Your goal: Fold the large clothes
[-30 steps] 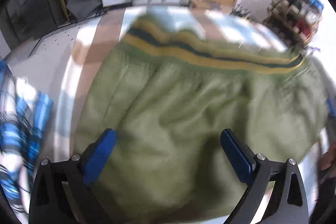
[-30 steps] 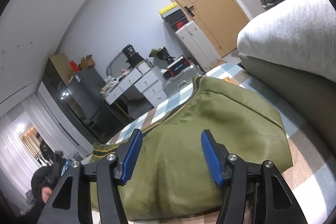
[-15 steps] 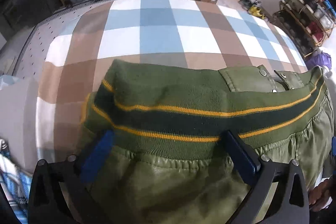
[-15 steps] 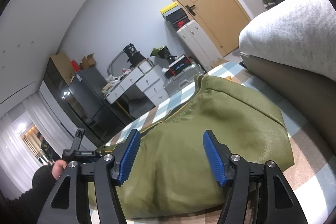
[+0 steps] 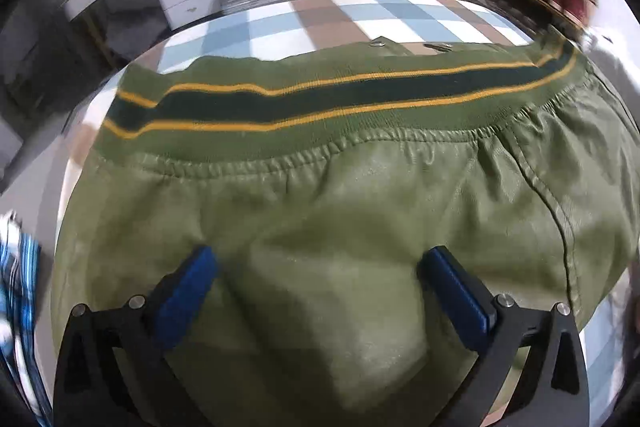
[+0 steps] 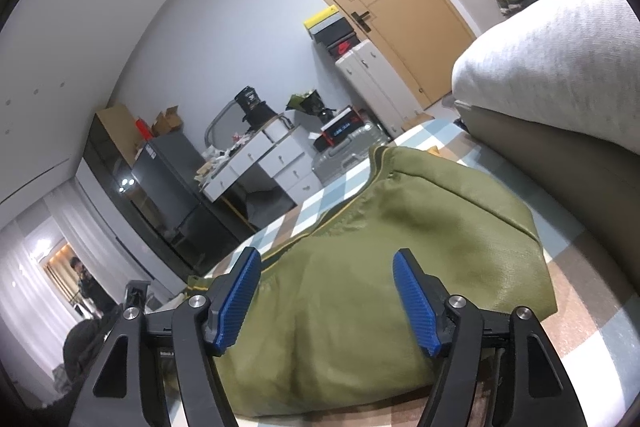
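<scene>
- The olive-green jacket [image 5: 360, 195] lies folded in a bulky heap on a checked blue, brown and white cover [image 5: 280, 27].
- Its ribbed hem [image 5: 320, 107], dark green with two yellow stripes, runs across the far side of the heap, beyond the tips of the left gripper's [image 5: 316, 267] fingers.
- The left gripper's fingers [image 5: 188, 287] stand wide apart right over the smooth green fabric, which fills the gap between them; whether the blue pads touch it I cannot tell, and nothing is pinched.
- The right gripper [image 6: 326, 267] points nearly level at the jacket's side; its fingers [image 6: 416, 307] are apart and opening, with the fabric lying beyond and below them, not clamped.
- Left of the left fingers, a blue plaid cloth [image 5: 20, 287] shows at the edge.
- Right of the right fingers rises a grey cushion [image 6: 560, 67].
- Far ahead stand white drawers [image 6: 280, 163] and a tan door [image 6: 392, 7].
</scene>
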`<move>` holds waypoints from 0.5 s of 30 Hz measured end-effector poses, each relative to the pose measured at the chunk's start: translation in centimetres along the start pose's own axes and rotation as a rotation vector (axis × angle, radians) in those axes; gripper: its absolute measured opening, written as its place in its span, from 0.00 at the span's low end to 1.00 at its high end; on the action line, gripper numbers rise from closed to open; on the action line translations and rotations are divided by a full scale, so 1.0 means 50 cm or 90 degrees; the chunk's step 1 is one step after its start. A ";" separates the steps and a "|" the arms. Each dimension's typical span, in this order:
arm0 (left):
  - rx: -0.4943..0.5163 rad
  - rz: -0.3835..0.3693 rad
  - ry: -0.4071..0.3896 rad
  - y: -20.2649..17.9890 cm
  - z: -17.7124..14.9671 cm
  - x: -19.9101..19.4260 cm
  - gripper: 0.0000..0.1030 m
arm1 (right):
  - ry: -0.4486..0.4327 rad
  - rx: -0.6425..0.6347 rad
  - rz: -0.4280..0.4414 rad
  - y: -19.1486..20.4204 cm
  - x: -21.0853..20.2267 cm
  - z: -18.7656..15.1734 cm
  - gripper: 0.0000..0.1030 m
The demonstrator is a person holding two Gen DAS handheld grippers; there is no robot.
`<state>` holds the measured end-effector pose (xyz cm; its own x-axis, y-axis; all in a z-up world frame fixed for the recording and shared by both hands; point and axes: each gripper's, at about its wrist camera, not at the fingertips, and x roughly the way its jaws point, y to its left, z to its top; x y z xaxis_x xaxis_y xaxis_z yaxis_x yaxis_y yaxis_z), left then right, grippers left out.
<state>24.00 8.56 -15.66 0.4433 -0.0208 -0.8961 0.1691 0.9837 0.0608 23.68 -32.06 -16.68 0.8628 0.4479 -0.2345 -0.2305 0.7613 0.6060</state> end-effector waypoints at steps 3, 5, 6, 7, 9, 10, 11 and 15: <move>-0.019 -0.017 0.019 -0.004 0.006 -0.032 0.92 | 0.002 -0.003 0.000 0.000 0.001 0.000 0.68; -0.039 -0.068 -0.001 -0.013 -0.005 -0.074 0.92 | 0.002 -0.007 0.002 0.003 0.002 0.000 0.68; -0.036 -0.090 -0.015 -0.015 -0.009 -0.097 0.92 | 0.002 -0.009 0.002 0.004 0.002 0.000 0.68; -0.022 -0.084 -0.028 -0.029 -0.016 -0.109 0.92 | 0.002 -0.009 0.001 0.005 0.004 0.000 0.68; 0.010 -0.043 -0.034 -0.052 -0.021 -0.088 0.93 | 0.003 -0.008 0.002 0.004 0.006 0.000 0.68; 0.019 0.013 -0.025 -0.059 -0.027 -0.061 0.93 | 0.004 -0.007 0.002 0.004 0.006 0.000 0.68; 0.013 0.070 -0.028 -0.058 -0.035 -0.033 0.97 | 0.004 -0.006 0.003 0.003 0.006 0.000 0.68; -0.022 0.066 -0.058 -0.042 -0.033 -0.025 0.98 | 0.002 -0.001 0.003 0.001 0.006 -0.001 0.69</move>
<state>21.66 6.80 -15.40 0.5348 0.0666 -0.8424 0.0883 0.9870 0.1341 23.89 -31.86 -16.73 0.8600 0.4533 -0.2344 -0.2354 0.7600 0.6058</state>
